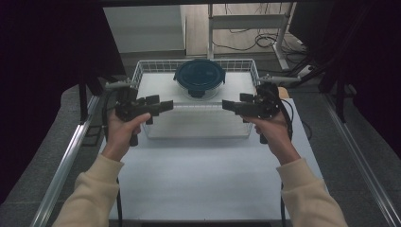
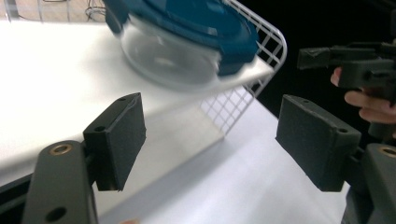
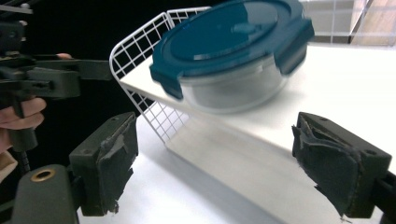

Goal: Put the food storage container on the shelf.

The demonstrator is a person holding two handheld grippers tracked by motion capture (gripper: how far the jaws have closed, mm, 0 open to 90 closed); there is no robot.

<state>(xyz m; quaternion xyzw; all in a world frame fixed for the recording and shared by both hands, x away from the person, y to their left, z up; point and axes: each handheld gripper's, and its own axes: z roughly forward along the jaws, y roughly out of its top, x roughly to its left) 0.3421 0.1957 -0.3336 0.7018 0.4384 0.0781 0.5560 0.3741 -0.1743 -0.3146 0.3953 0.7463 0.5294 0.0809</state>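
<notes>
The left gripper [image 1: 166,105] and right gripper [image 1: 229,105] face each other, jaws spread and empty; the lidded glass container [image 1: 199,78] (blue lid clipped on) sits in the wire basket [image 1: 142,71] beyond both jaw pairs, untouched

A round clear container [image 1: 199,80] with a dark blue clip-on lid [image 1: 199,74], closed and upright, sits at the far middle of a white wire basket [image 1: 142,71].

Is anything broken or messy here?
Yes. The black foam pads on the right gripper are torn and peeling at the edges. The round glass container with the dark blue clip lid sits upright and closed in the white wire basket; nothing is spilled.
</notes>
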